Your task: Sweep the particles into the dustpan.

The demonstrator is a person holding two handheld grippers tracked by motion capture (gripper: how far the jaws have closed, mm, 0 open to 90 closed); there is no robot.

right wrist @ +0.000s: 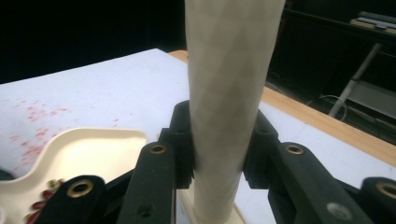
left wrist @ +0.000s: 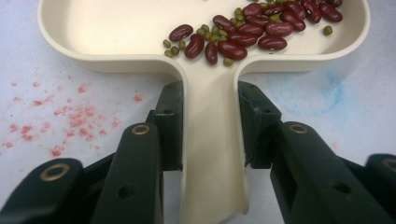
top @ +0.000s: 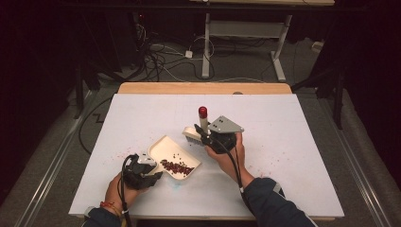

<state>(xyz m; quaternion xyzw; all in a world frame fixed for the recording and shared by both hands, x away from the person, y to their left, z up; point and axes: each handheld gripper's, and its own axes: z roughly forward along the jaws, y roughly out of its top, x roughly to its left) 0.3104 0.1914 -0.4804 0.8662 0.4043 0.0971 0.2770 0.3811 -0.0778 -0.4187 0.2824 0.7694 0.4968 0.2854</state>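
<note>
A cream dustpan (top: pixel 166 147) lies left of centre on the white table cover, and red kidney beans mixed with small green beans (top: pixel 177 167) are heaped at its near end. My left gripper (top: pixel 155 171) is shut on the pan's flat handle (left wrist: pixel 210 140), with both jaws pressed against its sides, and the beans (left wrist: pixel 243 32) lie just beyond them. My right gripper (top: pixel 205 135) is shut on the cream handle (right wrist: pixel 229 84) of a small brush. It holds the brush upright, red cap (top: pixel 203 112) on top and brush head (top: pixel 190 135) down by the pan's far corner.
Pink specks (left wrist: pixel 70 116) and a faint blue smear (left wrist: pixel 327 88) mark the cover (top: pixel 283 142) beside the pan. A wooden table edge (top: pixel 203 88) runs along the far side. Beyond it are floor cables (top: pixel 156 56) and the white legs of another desk (top: pixel 206 47).
</note>
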